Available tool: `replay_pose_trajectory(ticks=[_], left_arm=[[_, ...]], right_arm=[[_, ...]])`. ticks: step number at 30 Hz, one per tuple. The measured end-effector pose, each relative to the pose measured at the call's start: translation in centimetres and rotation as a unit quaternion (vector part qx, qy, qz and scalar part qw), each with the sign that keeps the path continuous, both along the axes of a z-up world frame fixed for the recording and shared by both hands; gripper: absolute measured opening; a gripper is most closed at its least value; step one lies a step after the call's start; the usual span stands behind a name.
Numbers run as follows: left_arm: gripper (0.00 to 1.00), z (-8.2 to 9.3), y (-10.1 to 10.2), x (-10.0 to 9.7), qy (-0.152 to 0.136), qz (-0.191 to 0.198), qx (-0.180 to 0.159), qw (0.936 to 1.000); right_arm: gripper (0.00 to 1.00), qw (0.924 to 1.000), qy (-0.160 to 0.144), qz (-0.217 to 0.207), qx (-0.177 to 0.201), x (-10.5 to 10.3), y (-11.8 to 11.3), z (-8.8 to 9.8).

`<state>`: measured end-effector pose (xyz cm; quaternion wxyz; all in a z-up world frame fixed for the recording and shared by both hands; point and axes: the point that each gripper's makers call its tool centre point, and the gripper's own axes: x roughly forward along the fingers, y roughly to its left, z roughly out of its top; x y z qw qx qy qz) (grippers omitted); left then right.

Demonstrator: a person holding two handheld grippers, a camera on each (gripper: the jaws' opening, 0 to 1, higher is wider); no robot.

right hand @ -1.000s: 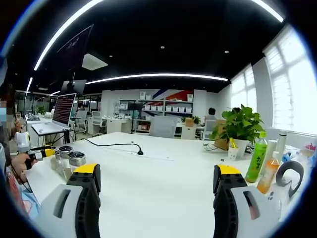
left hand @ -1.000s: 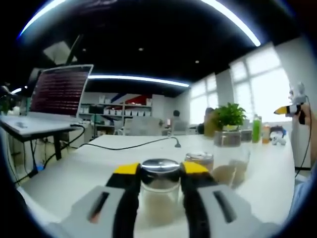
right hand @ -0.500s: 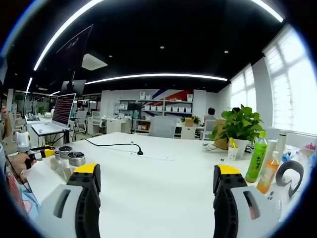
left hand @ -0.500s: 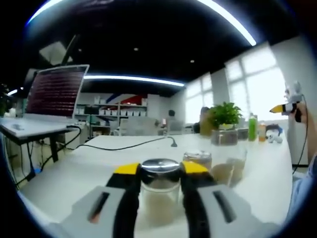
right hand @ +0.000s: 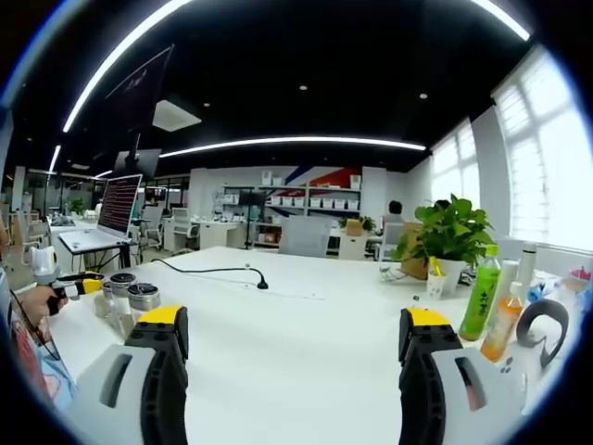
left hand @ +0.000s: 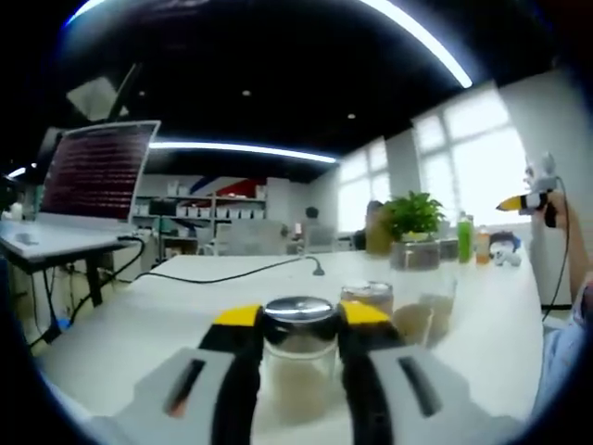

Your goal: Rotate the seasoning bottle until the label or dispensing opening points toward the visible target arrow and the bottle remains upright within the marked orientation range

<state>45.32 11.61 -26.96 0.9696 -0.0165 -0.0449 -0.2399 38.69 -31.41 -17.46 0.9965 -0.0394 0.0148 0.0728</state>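
- The left gripper (left hand: 298, 326) is squeezed onto the seasoning bottle (left hand: 298, 357). One yellow-tipped jaw presses each side, just under the shiny metal lid (left hand: 298, 311).
- The seasoning bottle stands upright on the white table (left hand: 185, 297), near the close edge. Holding it by its sides like this likely lets the person twist it while it stays standing.
- No arrow can be seen on the table, and the bottle's label cannot be made out. So it is not clear how far the turn has gone.
- Just behind and to the right stands a second jar (left hand: 369, 298) with a metal lid, and a clear jar (left hand: 428, 313) beside that. They are close, so a wide turn could bump them.
- The right gripper (right hand: 295, 345) has its jaws wide apart and holds nothing. It hangs over the bare table and seems to be waiting.
- In the right gripper view, the left gripper and the jars are small on the far left.
- A black cable (left hand: 232, 273) lies across the table farther back.
- On the far right are a potted plant (right hand: 451, 236), a green bottle (right hand: 480, 304) and an orange bottle (right hand: 503, 322).
- A laptop (left hand: 93, 176) sits on a desk far to the left.
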Motion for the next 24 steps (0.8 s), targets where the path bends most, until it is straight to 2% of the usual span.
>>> replay_pose_trajectory(ticks=[17, 23, 24], left_arm=[[0.32, -0.09, -0.17, 0.22, 0.011, -0.044, 0.023, 0.9987], [0.32, -0.18, -0.30, 0.15, 0.013, -0.070, 0.035, 0.9969], [0.32, -0.20, -0.36, 0.12, 0.008, -0.072, 0.048, 0.9962]], right_arm=[[0.98, 1.0000, 0.001, 0.002, 0.001, -0.06, 0.05, 0.01], [0.98, 1.0000, 0.000, 0.002, 0.001, -0.05, 0.02, 0.04], [0.98, 1.0000, 0.000, 0.001, 0.002, -0.05, -0.02, 0.05]])
